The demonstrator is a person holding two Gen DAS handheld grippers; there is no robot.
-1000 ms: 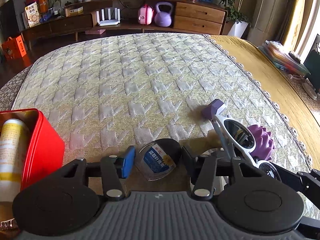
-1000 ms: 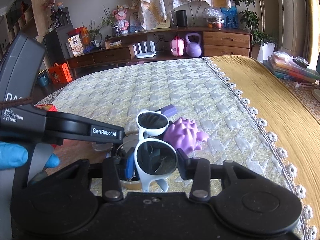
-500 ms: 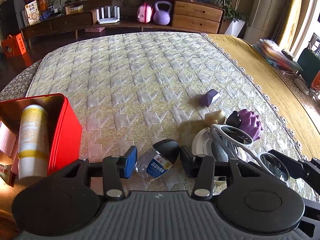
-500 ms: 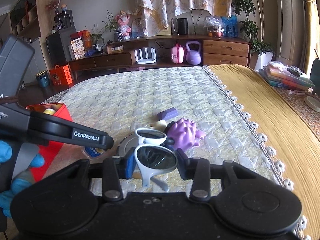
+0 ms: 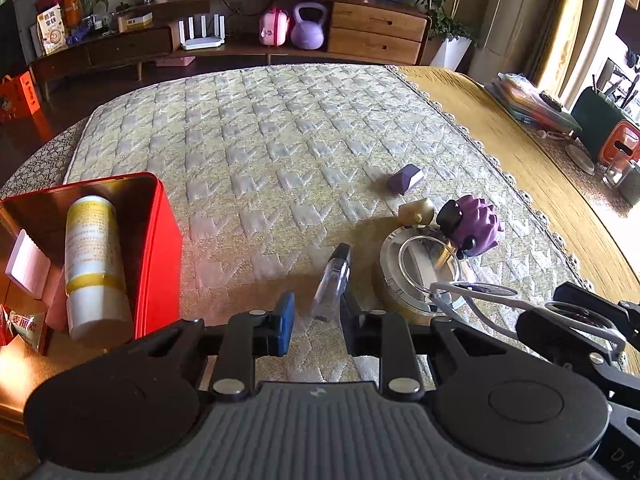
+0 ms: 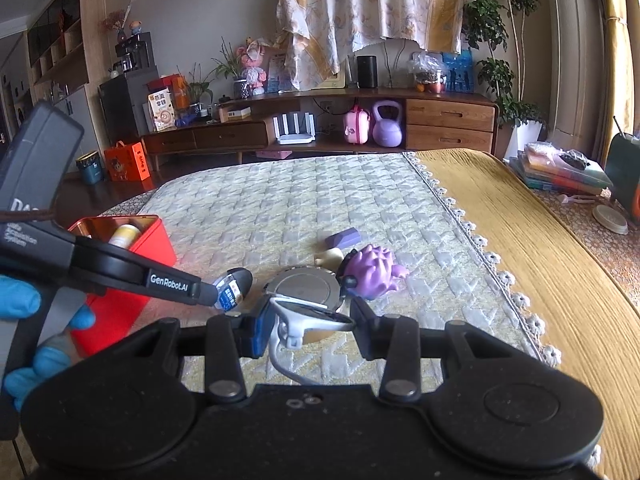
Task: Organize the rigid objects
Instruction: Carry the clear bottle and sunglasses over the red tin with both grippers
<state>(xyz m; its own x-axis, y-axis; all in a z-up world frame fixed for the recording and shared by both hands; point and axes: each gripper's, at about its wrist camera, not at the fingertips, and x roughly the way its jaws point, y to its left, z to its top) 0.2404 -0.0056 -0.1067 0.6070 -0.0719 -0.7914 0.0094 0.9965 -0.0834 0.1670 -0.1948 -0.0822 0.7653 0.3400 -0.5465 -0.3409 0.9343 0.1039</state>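
Note:
My left gripper (image 5: pixel 316 322) is shut on a small clear bottle with a black cap and blue label (image 5: pixel 333 280), held above the quilted bed; the bottle also shows in the right wrist view (image 6: pixel 234 286). My right gripper (image 6: pixel 312 330) is shut on white sunglasses (image 6: pixel 310 318), whose frame shows in the left wrist view (image 5: pixel 480 294). An open red tin (image 5: pixel 158 248) at the left holds a white and yellow bottle (image 5: pixel 92 256). A round silver tin (image 5: pixel 416 276), a purple spiky toy (image 5: pixel 476 226), a cream piece (image 5: pixel 416 210) and a purple block (image 5: pixel 406 178) lie on the bed.
The quilted cover's lace edge (image 6: pixel 492 258) borders a yellow cloth (image 6: pixel 560 264) at the right. Snack packets (image 5: pixel 20 320) lie beside the red tin. A low wooden sideboard (image 6: pixel 320 128) with a kettlebell stands beyond the bed.
Both grippers have risen and pulled back with their objects. The bottle in the left gripper has turned edge-on. The sunglasses have tilted flatter in the right gripper.

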